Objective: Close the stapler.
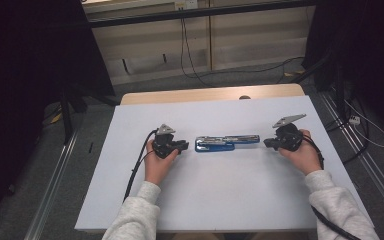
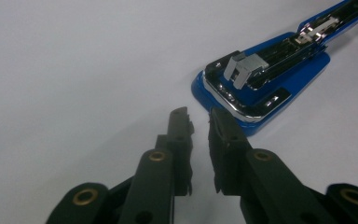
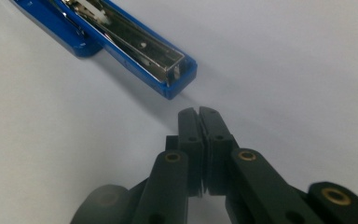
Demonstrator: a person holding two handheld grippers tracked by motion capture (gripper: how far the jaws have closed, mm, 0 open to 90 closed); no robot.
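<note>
Now we see the opened blue stapler (image 1: pixel 226 142) lying lengthwise on the counter (image 1: pixel 215 195) between both tools; the left tool (image 1: pixel 183 146), nearly closed, and the right tool (image 1: pixel 267 143), fully closed, hold nothing, each just beside one end.

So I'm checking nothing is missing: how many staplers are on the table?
1. The stapler lies swung open flat at mid-table, between the left tool and the right tool, touching neither.

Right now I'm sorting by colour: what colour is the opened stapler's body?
Blue stapler, chrome inside; left gripper view.
</note>
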